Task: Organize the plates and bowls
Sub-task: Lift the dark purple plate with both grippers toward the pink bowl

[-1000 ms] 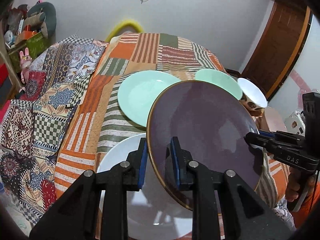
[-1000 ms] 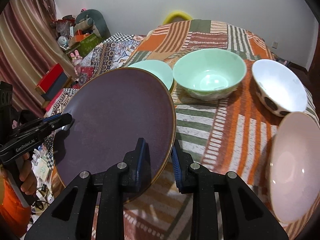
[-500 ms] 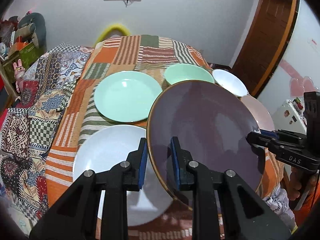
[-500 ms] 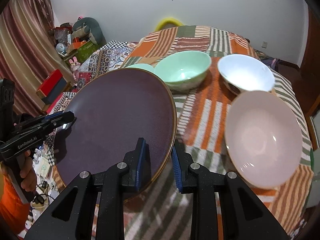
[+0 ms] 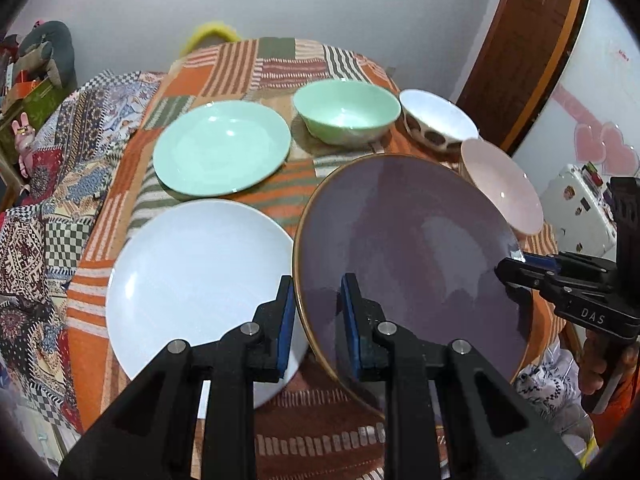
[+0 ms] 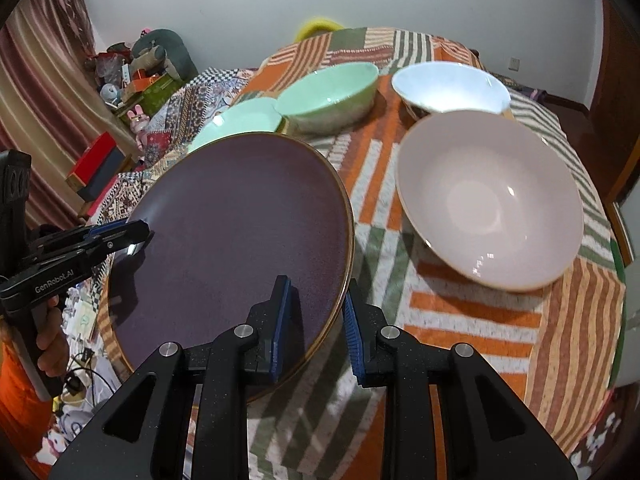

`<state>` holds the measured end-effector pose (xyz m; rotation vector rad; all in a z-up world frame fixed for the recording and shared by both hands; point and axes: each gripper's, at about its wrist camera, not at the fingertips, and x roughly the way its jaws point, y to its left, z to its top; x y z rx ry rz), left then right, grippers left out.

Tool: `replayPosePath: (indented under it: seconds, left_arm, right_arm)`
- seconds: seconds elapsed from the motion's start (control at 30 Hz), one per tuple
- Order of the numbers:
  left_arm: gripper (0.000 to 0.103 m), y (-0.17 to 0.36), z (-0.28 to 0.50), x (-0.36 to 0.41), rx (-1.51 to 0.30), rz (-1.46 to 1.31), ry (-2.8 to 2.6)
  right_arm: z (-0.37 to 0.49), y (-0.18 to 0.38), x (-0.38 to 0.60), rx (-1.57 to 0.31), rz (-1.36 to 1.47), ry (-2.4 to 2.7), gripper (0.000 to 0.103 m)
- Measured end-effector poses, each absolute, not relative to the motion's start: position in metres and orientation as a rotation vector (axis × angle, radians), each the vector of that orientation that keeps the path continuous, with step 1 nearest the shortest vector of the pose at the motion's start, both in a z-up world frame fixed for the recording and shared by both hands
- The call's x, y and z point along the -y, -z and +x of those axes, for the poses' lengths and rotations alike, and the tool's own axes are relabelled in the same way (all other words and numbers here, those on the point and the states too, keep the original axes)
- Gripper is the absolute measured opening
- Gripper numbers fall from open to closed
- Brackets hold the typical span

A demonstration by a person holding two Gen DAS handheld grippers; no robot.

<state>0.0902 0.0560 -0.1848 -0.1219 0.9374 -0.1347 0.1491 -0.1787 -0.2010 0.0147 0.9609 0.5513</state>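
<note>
Left wrist view: the left tongs [image 5: 318,312] pinch the near left rim of the purple plate [image 5: 408,256], which is held above the desk [image 5: 280,60] with its striped patchwork cloth. The right tongs [image 5: 516,268] pinch the same plate at its right rim. To the plate's left a white plate [image 5: 196,276] lies flat; beyond it sits a green plate [image 5: 222,152]. A green bowl [image 5: 346,110], a white bowl [image 5: 438,118] and a pink bowl [image 5: 500,186] stand in a row at the far right.

Right wrist view: the right tongs [image 6: 318,312] pinch the purple plate [image 6: 236,236] at its right rim, the left tongs [image 6: 134,236] at the opposite edge. The pink bowl [image 6: 488,200] sits just right of the plate; the white bowl [image 6: 450,86], green bowl [image 6: 328,94] and green plate [image 6: 240,120] lie behind.
</note>
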Motion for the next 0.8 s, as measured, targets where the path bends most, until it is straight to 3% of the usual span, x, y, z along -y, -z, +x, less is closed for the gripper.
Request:
replayPosePath:
  seconds: [0.8]
  left_arm:
    - [0.022, 0.234, 0.117, -0.028, -1.06, -0.104, 0.186]
  right_arm:
    - [0.153, 0.234, 0.208, -1.056, 0.048, -0.481, 0.023]
